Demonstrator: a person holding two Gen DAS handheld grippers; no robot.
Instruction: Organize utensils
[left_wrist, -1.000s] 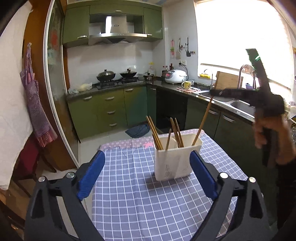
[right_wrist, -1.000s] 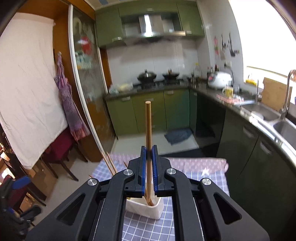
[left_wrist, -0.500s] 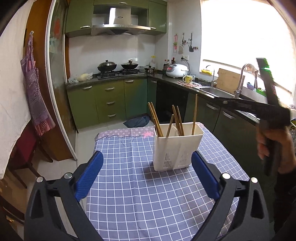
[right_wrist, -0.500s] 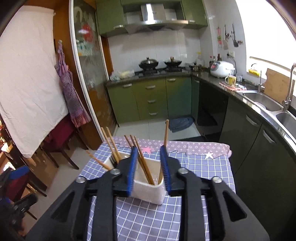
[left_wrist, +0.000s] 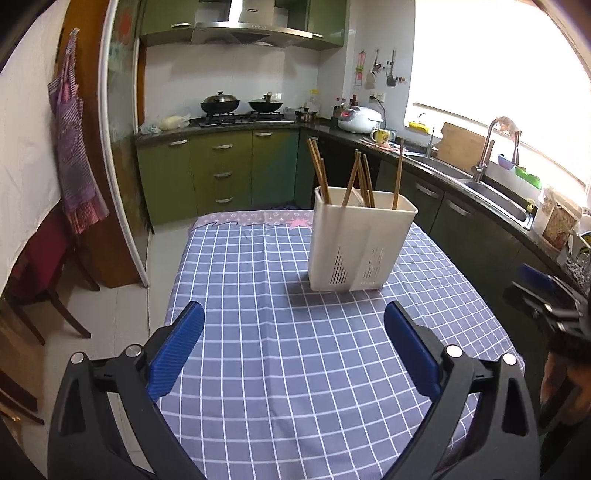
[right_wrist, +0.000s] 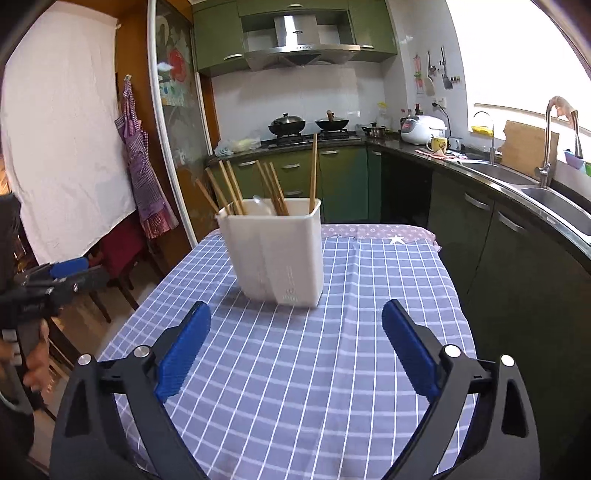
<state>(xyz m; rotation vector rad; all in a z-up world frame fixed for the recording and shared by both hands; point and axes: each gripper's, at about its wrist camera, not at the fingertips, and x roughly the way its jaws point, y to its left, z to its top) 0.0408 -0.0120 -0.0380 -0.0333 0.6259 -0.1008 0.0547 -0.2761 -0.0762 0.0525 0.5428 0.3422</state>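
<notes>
A checked cloth covers the surface (left_wrist: 295, 369), where a white utensil holder (left_wrist: 360, 243) stands upright (wooden chopsticks (left_wrist: 356, 177) sticking out). The left gripper (left_wrist: 293, 347) and right gripper (right_wrist: 295, 343) hover nearby, jaws apart, empty.

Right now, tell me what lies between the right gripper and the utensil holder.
Only bare checkered tablecloth between the right gripper and the utensil holder, per the right wrist view.
</notes>
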